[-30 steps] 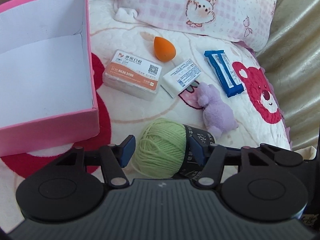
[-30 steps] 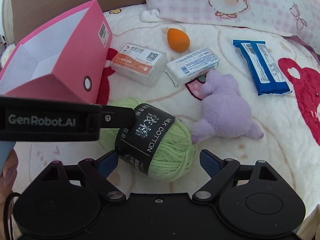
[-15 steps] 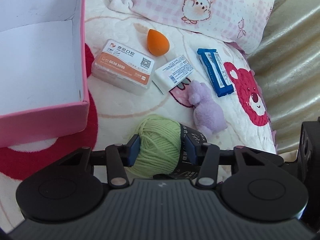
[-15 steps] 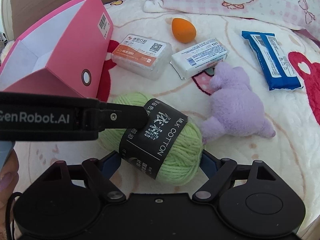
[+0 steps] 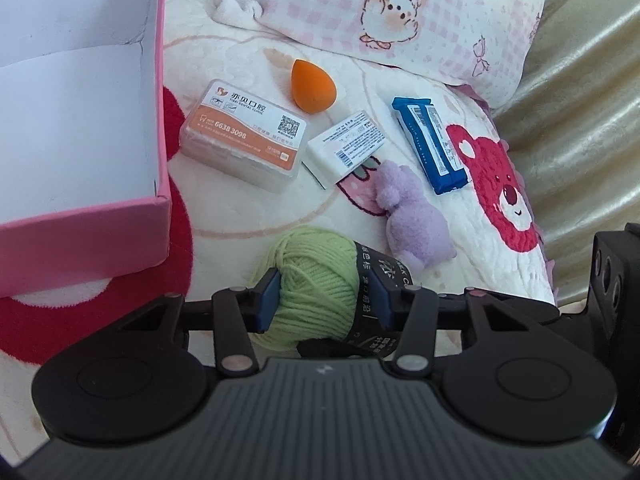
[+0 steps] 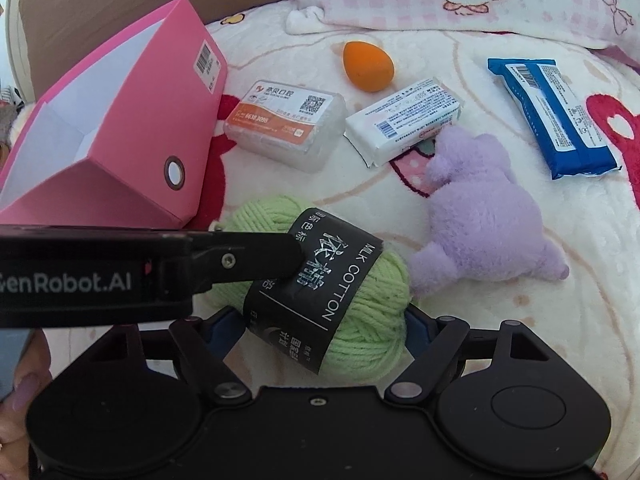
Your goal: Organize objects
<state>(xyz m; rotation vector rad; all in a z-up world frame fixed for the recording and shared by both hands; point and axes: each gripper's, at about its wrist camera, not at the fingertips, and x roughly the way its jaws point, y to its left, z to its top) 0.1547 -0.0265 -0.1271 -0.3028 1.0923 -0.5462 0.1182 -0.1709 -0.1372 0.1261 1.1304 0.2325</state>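
Item: green yarn ball (image 5: 316, 280), soft wound cotton, oval, banded by a glossy black paper label (image 6: 320, 280). We find it on the plush quilt (image 5: 248, 216), just right of the pink box (image 5: 152, 216), its long axis running left to right across the left wrist view, label end toward the purple plush toy (image 5: 412, 216).

We hold it in the left gripper (image 5: 324, 300), blue pads pressed into the wool on both sides. Our right gripper (image 6: 324, 328) brackets the ball too; we cannot tell whether its pads bear on it.

Also listed: teardrop orange sponge (image 5: 312, 86), clear floss-pick case (image 5: 244, 134), white packet (image 5: 346, 146), blue wrapper (image 5: 430, 142), checked pillow (image 5: 400, 12).
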